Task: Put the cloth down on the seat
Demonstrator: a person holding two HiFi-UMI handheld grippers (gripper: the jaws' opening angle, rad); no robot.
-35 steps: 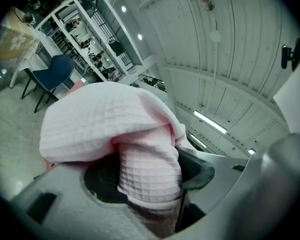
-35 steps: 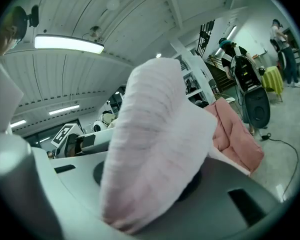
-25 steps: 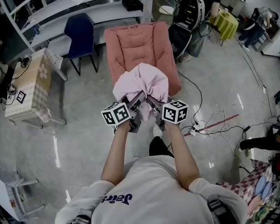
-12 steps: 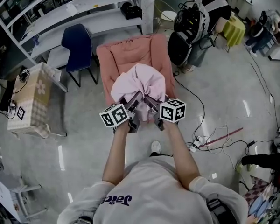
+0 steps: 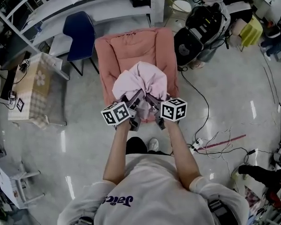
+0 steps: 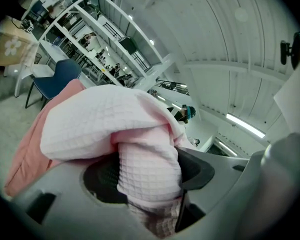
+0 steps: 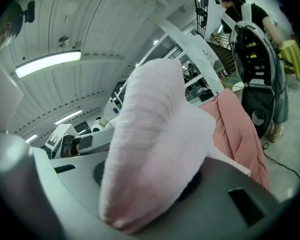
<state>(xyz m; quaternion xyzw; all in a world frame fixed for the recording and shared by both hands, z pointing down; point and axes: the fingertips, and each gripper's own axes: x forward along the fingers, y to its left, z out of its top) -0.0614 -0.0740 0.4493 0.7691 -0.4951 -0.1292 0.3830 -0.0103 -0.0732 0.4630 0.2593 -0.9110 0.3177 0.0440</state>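
Observation:
A pale pink waffle-weave cloth (image 5: 141, 82) hangs bunched between my two grippers, over the front of the salmon-pink padded seat (image 5: 133, 48). My left gripper (image 5: 130, 102) is shut on one thick fold of the cloth (image 6: 145, 169), which fills the gap between its jaws. My right gripper (image 5: 152, 102) is shut on another bunch of the cloth (image 7: 150, 159). Both grippers point upward and away from me. The seat (image 6: 27, 149) shows behind the cloth in the left gripper view, and the seat (image 7: 237, 129) also shows to the right in the right gripper view.
A dark blue chair (image 5: 79, 32) and a white shelf rack (image 5: 61, 3) stand to the seat's left. A beige cloth-covered table (image 5: 37, 86) is further left. A person with a black backpack (image 5: 203, 25) stands at the seat's right. Cables (image 5: 215, 139) lie on the floor.
The seat has come closer and lower in the head view as I stepped forward. Both grippers keep their hold on the cloth at the same height.

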